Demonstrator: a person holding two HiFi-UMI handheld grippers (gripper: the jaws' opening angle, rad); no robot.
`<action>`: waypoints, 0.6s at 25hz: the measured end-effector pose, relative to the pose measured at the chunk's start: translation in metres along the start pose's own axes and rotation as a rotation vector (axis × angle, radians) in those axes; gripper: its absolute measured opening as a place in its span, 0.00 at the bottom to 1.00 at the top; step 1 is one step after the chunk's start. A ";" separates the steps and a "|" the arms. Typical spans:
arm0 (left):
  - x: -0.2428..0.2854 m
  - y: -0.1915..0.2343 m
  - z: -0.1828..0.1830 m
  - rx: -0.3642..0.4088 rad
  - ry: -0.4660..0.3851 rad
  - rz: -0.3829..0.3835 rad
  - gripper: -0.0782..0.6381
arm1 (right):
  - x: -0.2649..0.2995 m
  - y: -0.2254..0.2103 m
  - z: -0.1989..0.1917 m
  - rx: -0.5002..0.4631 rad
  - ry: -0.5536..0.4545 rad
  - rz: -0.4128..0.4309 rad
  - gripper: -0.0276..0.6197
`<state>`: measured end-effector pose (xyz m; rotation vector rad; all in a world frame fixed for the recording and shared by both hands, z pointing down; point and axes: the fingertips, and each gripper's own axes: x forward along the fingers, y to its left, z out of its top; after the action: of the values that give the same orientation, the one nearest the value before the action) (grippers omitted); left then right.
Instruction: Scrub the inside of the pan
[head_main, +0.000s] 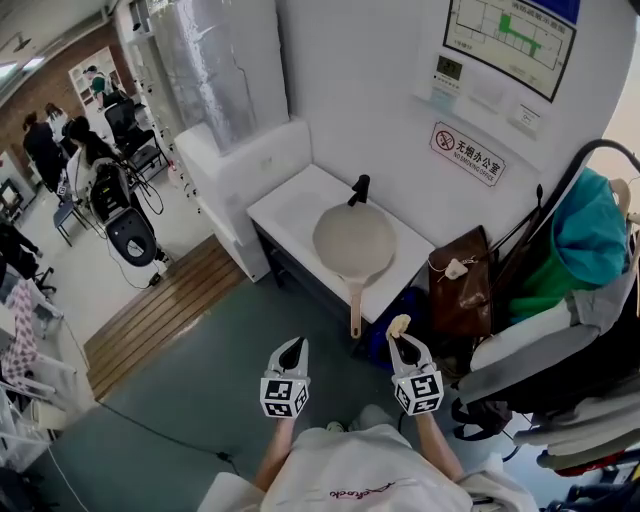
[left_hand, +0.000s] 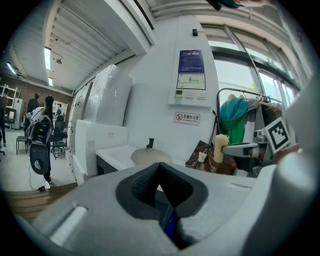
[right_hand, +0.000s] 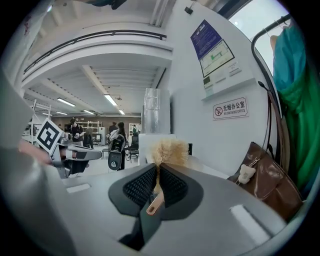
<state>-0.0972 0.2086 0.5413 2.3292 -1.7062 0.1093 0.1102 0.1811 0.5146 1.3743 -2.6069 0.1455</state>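
Note:
A beige pan (head_main: 353, 240) lies on the white counter (head_main: 295, 208), its long handle (head_main: 355, 310) pointing toward me; it also shows small and far off as the pan (left_hand: 149, 157) in the left gripper view. My right gripper (head_main: 400, 342) is held in the air short of the counter, shut on a scrubbing brush (right_hand: 169, 150). The brush's pale bristles stick up past the pads and its wooden handle (right_hand: 154, 203) lies between them. My left gripper (head_main: 292, 350) hangs beside it, shut with nothing in it. Both are well short of the pan.
A black faucet (head_main: 358, 188) stands behind the pan. A brown bag (head_main: 462, 285) and a rack with a teal garment (head_main: 590, 235) crowd the right side. A white cabinet (head_main: 235, 165) adjoins the counter's left. People sit at desks (head_main: 70, 150) far left.

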 end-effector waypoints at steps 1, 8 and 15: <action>0.002 0.000 0.000 0.001 0.001 -0.005 0.11 | 0.000 -0.001 0.000 0.001 0.001 -0.004 0.08; 0.010 -0.003 -0.006 -0.001 0.018 -0.027 0.11 | 0.002 -0.005 -0.004 0.005 0.010 -0.018 0.08; 0.027 0.005 -0.006 -0.002 0.022 -0.024 0.11 | 0.020 -0.010 -0.004 0.003 0.013 -0.002 0.08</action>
<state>-0.0929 0.1831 0.5533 2.3383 -1.6667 0.1282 0.1075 0.1602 0.5233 1.3727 -2.5957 0.1569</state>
